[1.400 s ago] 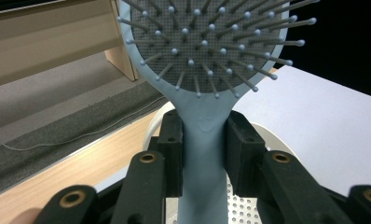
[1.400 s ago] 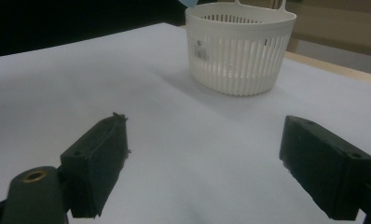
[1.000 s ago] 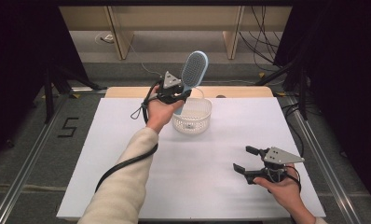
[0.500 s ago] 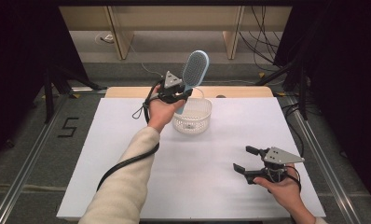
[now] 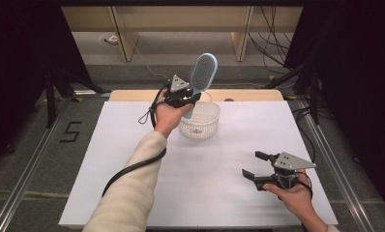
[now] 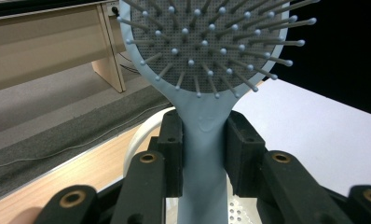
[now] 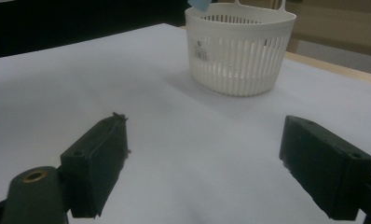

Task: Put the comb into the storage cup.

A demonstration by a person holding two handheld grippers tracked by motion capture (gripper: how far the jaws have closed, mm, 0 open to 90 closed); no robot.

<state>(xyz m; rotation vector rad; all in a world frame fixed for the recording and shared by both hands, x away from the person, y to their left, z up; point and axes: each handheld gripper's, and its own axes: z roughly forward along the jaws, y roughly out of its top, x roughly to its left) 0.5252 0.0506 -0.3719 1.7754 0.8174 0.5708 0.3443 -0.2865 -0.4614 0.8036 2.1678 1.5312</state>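
A light blue hairbrush [image 5: 201, 72] is held by its handle in my left gripper [image 5: 186, 100], bristled head up and tilted to the right, above the left rim of a white slatted basket [image 5: 200, 121]. In the left gripper view both pads clamp the blue handle [image 6: 203, 154] and the bristles [image 6: 207, 42] face the camera. My right gripper [image 5: 254, 164] rests low over the white table at the front right, jaws wide apart with nothing between them. In the right gripper view the basket [image 7: 242, 46] stands ahead of my right gripper [image 7: 204, 161].
A white sheet [image 5: 132, 159] covers the table, with a bare wooden strip [image 5: 248, 94] along the far edge. Wooden furniture legs [image 5: 125, 38] and cables [image 5: 273, 29] stand on the floor beyond. Metal rails [image 5: 31, 164] run along both sides.
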